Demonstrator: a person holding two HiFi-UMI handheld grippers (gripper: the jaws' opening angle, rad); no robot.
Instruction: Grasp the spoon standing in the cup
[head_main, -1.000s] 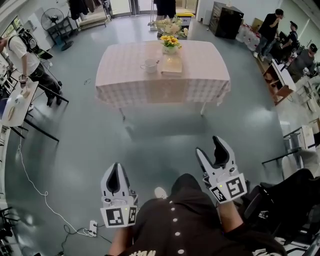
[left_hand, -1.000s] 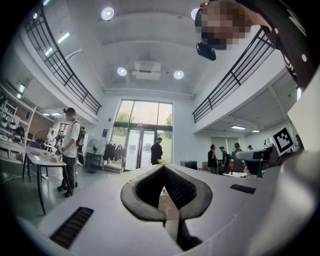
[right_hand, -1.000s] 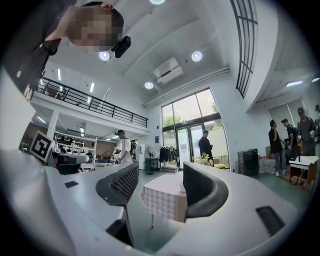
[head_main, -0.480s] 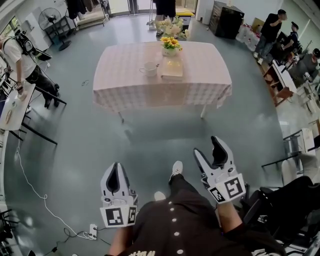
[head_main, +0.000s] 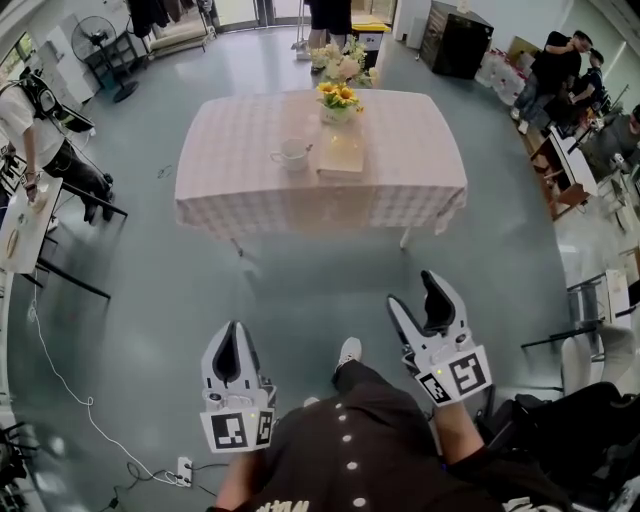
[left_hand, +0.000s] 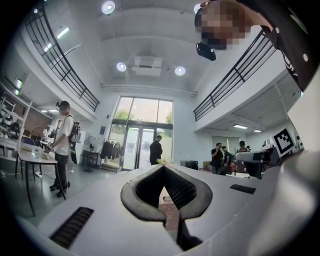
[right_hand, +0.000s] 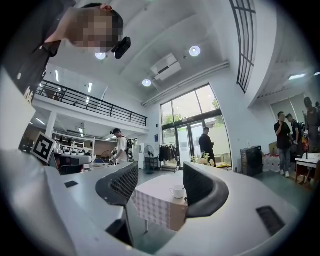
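Observation:
Far ahead, a white cup (head_main: 290, 153) stands on a table under a pink checked cloth (head_main: 400, 170). A thin spoon handle (head_main: 305, 149) leans out of the cup to the right. Beside the cup lie a flat tan book (head_main: 342, 155) and a vase of yellow flowers (head_main: 338, 96). My left gripper (head_main: 235, 332) is shut and empty, low at my left. My right gripper (head_main: 415, 290) is open and empty at my right. In the right gripper view, the cup (right_hand: 177, 191) shows small between the jaws of the right gripper (right_hand: 160, 186). The left gripper (left_hand: 164, 171) frames only a strip of cloth.
Grey floor lies between me and the table. A person stands by a black-legged desk (head_main: 40, 215) at the left. More people and desks (head_main: 560, 150) are at the right, and a chair (head_main: 580, 340) is close on my right. A cable (head_main: 60, 370) runs along the floor at the left.
I have stepped closer to the table, which has slid down and grown in the head view. Both grippers keep the same pose and state.

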